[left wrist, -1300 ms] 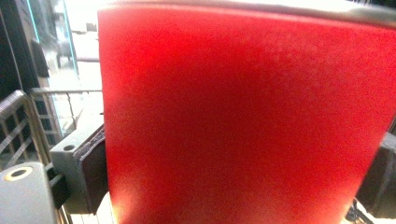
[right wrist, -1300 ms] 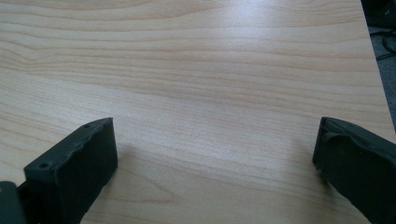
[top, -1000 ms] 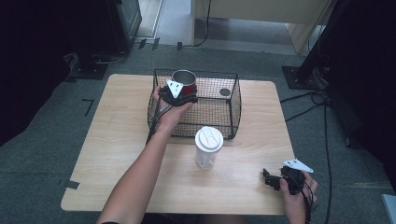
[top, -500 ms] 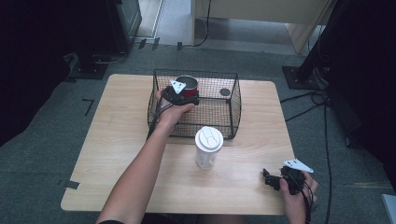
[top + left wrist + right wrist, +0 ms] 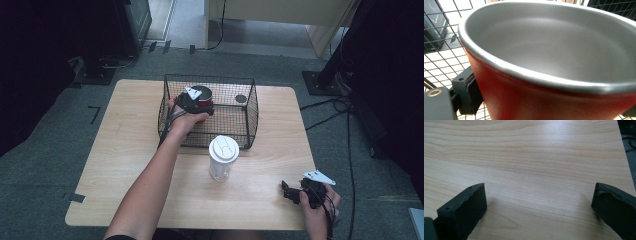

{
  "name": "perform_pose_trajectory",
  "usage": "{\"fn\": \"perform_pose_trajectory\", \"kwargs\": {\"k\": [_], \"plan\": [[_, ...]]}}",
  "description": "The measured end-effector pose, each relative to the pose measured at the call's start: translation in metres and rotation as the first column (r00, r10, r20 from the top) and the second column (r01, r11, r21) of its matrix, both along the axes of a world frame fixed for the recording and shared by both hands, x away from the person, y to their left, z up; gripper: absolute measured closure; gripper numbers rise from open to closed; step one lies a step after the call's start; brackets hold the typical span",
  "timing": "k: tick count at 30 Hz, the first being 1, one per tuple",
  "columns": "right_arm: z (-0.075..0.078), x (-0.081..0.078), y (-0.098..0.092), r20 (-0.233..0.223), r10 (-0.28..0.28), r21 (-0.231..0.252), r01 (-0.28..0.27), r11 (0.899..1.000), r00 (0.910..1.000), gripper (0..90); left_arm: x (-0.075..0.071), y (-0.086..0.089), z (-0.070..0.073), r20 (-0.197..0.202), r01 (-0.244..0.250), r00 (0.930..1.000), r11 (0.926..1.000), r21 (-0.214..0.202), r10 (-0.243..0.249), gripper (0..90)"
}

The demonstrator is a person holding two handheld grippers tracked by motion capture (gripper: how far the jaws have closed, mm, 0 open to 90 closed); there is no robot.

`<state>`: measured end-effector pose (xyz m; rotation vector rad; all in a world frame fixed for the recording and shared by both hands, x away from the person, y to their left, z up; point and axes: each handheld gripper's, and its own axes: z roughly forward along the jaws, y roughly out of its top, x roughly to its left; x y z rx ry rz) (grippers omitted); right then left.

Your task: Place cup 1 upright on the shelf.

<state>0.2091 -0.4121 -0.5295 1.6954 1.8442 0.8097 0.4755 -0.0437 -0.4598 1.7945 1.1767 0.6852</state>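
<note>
The left tool grips the red cup inside the wire basket, probably not yet released. The right tool rests open on the surface, empty.

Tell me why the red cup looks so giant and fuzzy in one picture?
In the left gripper view the red cup sits right against the lens, so it looms large and soft. In the high view it looks small inside the wire basket. In the right gripper view glare whitens the table.

The red cup hides the left claw's far jaw.
</note>
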Motion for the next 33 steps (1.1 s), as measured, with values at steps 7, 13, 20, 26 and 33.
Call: {"fn": "perform_pose_trajectory", "kwargs": {"k": [7,13,20,26,33], "plan": [[0.000,0.000,0.000,0.000,0.000,0.000,0.000,1.000,1.0000,0.0,0.000,-0.002,0.000,-0.004,-0.010,0.9999,0.9992,0.040,0.010,7.0],[0.000,0.000,0.000,0.000,0.000,0.000,0.000,1.000,1.0000,0.0,0.001,-0.001,-0.002,-0.015,-0.038,0.9991,0.9975,0.059,0.039,7.2],[0.000,0.000,0.000,0.000,0.000,0.000,0.000,1.000,1.0000,0.0,0.000,-0.001,0.002,-0.057,-0.056,0.9967,0.9977,0.037,0.058,0.0],[0.000,0.000,0.000,0.000,0.000,0.000,0.000,1.000,1.0000,0.0,-0.002,-0.002,0.006,-0.034,-0.063,0.9973,0.9971,0.042,0.065,0.0],[0.000,0.000,0.000,0.000,0.000,0.000,0.000,1.000,1.0000,0.0,-0.006,-0.005,0.009,0.037,-0.074,0.9967,0.9944,0.075,0.072,0.0]]}}
